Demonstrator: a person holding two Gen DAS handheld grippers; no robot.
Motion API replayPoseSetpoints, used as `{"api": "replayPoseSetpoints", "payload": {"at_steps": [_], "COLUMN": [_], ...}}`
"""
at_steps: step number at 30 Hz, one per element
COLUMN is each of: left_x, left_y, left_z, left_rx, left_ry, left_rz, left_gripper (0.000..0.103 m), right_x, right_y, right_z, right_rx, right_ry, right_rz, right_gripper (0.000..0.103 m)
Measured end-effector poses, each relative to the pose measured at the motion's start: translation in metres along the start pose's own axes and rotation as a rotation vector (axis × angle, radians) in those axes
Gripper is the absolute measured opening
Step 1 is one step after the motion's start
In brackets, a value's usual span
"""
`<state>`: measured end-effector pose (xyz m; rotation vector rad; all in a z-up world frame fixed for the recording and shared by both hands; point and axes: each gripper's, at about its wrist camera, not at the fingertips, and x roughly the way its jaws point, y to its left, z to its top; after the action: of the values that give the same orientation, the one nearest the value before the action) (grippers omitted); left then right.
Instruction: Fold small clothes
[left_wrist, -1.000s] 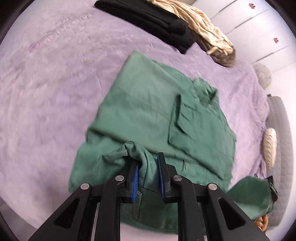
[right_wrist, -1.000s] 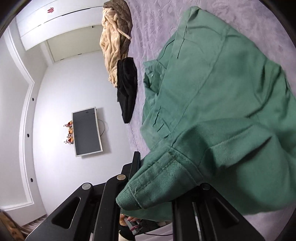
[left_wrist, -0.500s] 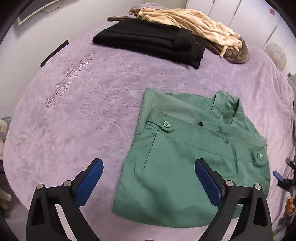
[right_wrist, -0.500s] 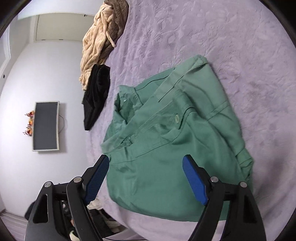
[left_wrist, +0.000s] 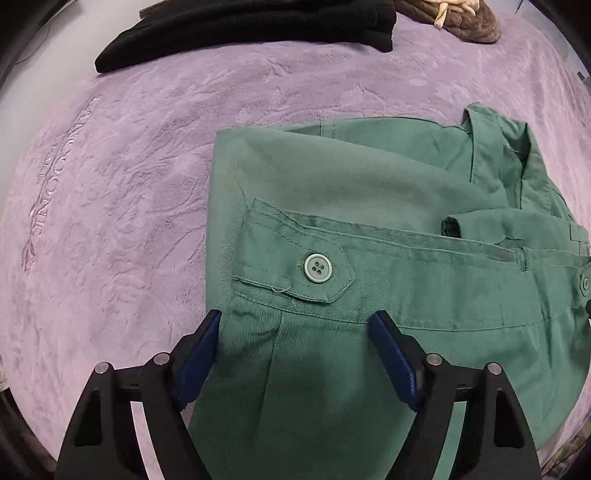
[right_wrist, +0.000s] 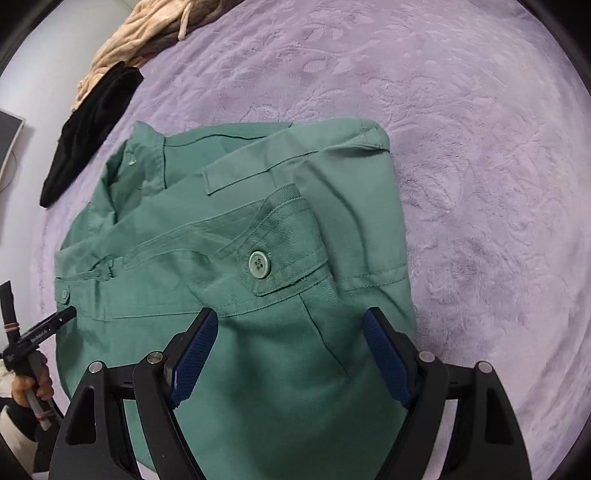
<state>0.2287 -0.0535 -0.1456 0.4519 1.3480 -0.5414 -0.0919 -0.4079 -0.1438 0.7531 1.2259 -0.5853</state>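
Both grippers released green trousers (left_wrist: 369, 206); jaws closing.

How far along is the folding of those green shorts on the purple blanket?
Done: the green shorts lie folded over, waistband button on top. In hand: nothing; the left gripper and right gripper hang over the fabric, jaws closing, pads not pressing. Left: probably another fold or smoothing. The black garment already lies folded.

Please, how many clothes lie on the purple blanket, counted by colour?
Green cotton trousers, folded: 1
Black folded garment: 1
Beige knitted garment: 1
Brown quilted garment: 1
Total: 4
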Motion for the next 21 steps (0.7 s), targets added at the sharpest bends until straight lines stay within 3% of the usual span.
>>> {"api": "replayPoseSetpoints", "payload": {"at_steps": [1, 2, 3, 4, 6, 13, 15, 17, 20, 21], "left_x": [-0.001, -0.002, -0.006, -0.010, -0.024, -0.085, -0.085, -0.075, -0.065, -0.064], "left_y": [0.000, 0.000, -0.001, -0.001, 0.005, 0.018, 0.009, 0.006, 0.005, 0.006], "left_z": [-0.001, -0.002, -0.005, -0.007, -0.011, -0.011, -0.002, 0.005, 0.003, 0.002], "left_rx": [-0.001, 0.002, 0.010, 0.019, 0.000, -0.064, -0.022, -0.002, -0.008, -0.013], "left_ry": [-0.014, -0.021, -0.039, -0.050, -0.081, -0.219, -0.228, -0.207, -0.184, -0.180], "left_rz": [-0.012, -0.017, -0.009, 0.004, -0.027, -0.100, -0.088, -0.068, -0.062, -0.063], "left_gripper": [0.060, 0.049, 0.026, 0.016, 0.010, 0.010, 0.010, 0.010, 0.010, 0.010], "right_x": [0.001, 0.001, -0.001, -0.006, -0.026, -0.104, -0.098, -0.076, -0.047, -0.040], "right_y": [0.002, 0.006, 0.011, 0.015, 0.019, 0.021, 0.019, 0.009, 0.002, 0.003], "right_z": [-0.001, -0.004, -0.006, -0.010, -0.016, 0.009, 0.022, 0.031, 0.028, 0.025], "right_rx": [-0.012, -0.047, -0.077, -0.103, -0.115, -0.098, -0.099, -0.055, -0.009, -0.023], "right_ry": [-0.001, -0.006, -0.016, -0.027, -0.063, -0.284, -0.267, -0.196, -0.107, -0.094], "right_rz": [-0.016, -0.054, -0.093, -0.097, -0.069, 0.005, 0.027, 0.092, 0.076, 0.070], "right_gripper": [0.058, 0.032, 0.012, 0.010, 0.006, 0.003, 0.003, 0.004, 0.005, 0.009]}}
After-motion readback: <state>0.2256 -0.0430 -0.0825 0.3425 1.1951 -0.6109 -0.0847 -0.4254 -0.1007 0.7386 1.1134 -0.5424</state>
